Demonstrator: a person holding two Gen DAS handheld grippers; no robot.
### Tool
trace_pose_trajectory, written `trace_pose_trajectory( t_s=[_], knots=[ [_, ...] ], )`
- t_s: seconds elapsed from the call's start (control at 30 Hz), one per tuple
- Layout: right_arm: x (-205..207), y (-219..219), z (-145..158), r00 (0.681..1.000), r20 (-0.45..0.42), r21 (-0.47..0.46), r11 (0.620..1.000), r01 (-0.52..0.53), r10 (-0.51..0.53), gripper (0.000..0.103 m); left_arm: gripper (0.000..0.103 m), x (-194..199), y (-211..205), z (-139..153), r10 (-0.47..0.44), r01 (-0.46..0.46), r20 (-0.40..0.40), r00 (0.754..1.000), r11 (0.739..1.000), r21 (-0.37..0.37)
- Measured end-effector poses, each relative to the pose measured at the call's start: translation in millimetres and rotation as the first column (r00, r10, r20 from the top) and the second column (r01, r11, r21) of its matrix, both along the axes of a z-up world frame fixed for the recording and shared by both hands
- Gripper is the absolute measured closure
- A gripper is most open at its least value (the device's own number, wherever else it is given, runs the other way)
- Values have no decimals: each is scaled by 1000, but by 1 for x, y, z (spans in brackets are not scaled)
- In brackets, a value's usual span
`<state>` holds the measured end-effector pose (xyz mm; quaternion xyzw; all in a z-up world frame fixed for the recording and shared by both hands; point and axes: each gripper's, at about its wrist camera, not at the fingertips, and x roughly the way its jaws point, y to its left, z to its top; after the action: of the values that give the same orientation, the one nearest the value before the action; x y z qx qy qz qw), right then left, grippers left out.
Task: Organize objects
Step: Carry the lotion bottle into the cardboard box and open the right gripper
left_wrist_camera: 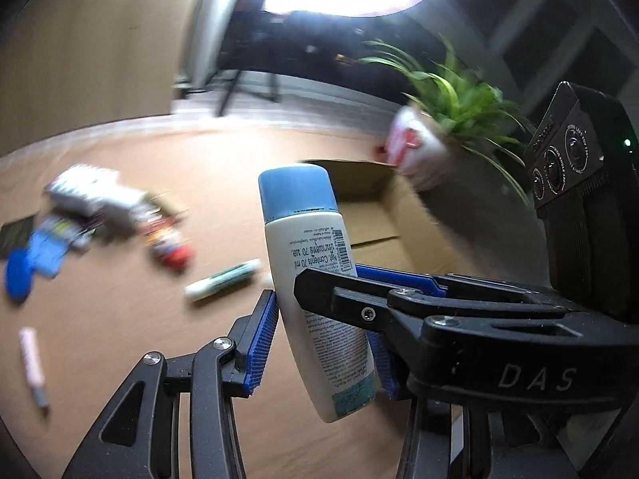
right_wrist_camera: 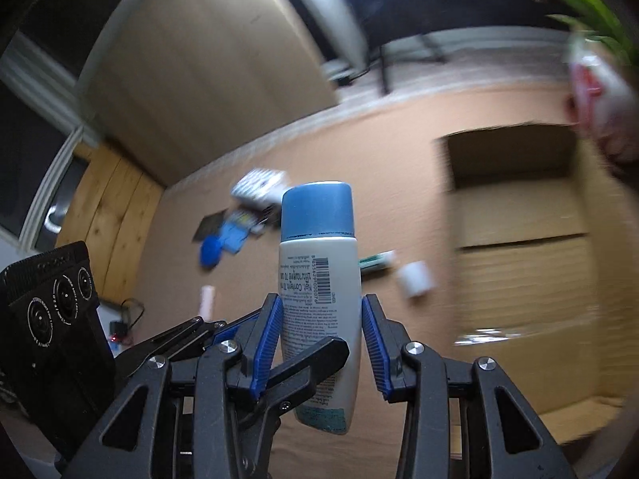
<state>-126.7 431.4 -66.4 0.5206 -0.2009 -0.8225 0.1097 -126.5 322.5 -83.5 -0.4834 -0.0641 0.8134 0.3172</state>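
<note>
A white bottle with a blue cap (left_wrist_camera: 307, 247) (right_wrist_camera: 319, 279) hangs in the air above the tan table, cap upward. Both grippers grip it at once. My left gripper (left_wrist_camera: 323, 331) is shut on its lower body, blue pads pressed on both sides. In the right wrist view my right gripper (right_wrist_camera: 321, 319) is shut on the bottle too, its pads against both flanks. A black finger of the right gripper (left_wrist_camera: 339, 295) crosses the bottle's front in the left wrist view. An open cardboard box (left_wrist_camera: 359, 179) (right_wrist_camera: 511, 155) sits behind and to the right of the bottle.
On the table lie a green-and-white tube (left_wrist_camera: 223, 279) (right_wrist_camera: 375, 259), a pink pen (left_wrist_camera: 32, 355), a blurred pile of packets (left_wrist_camera: 100, 203) (right_wrist_camera: 255, 187), a blue round lid (left_wrist_camera: 18, 275) and a small white cup (right_wrist_camera: 415, 277). A potted plant (left_wrist_camera: 459, 103) stands behind the box.
</note>
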Motion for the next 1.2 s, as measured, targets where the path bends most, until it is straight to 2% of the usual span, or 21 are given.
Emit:
trace_pose_trajectory(
  t_s=[0.13, 0.27, 0.47, 0.63, 0.9, 1.0, 1.13, 1.2],
  knots=[
    [9, 53, -3, 997, 1, 12, 997, 76, -76, 65, 55, -2, 55, -2, -73, 73, 11, 997, 997, -6],
    [15, 101, -24, 989, 34, 21, 990, 140, -141, 65, 55, -3, 106, -19, -127, 129, 44, 991, 990, -49],
    [13, 136, -61, 977, 111, -5, 983, 182, -180, 65, 55, -11, 143, -56, -148, 161, 125, 981, 982, -99],
    [8, 142, -78, 972, 148, -3, 983, 184, -181, 65, 55, -11, 158, -63, -148, 165, 106, 983, 970, -176],
    [9, 147, -76, 970, 141, 23, 980, 197, -198, 65, 55, -13, 172, -62, -172, 185, 84, 982, 964, -192],
    [11, 145, -80, 971, 148, 33, 982, 185, -188, 65, 51, -12, 178, -63, -170, 184, 79, 982, 957, -222],
    [12, 144, -79, 971, 137, 43, 981, 191, -195, 64, 43, -11, 166, -63, -156, 174, 94, 983, 960, -220],
    [13, 143, -75, 972, 124, 60, 979, 195, -201, 62, 43, -6, 159, -59, -153, 167, 82, 985, 964, -205]
  ],
)
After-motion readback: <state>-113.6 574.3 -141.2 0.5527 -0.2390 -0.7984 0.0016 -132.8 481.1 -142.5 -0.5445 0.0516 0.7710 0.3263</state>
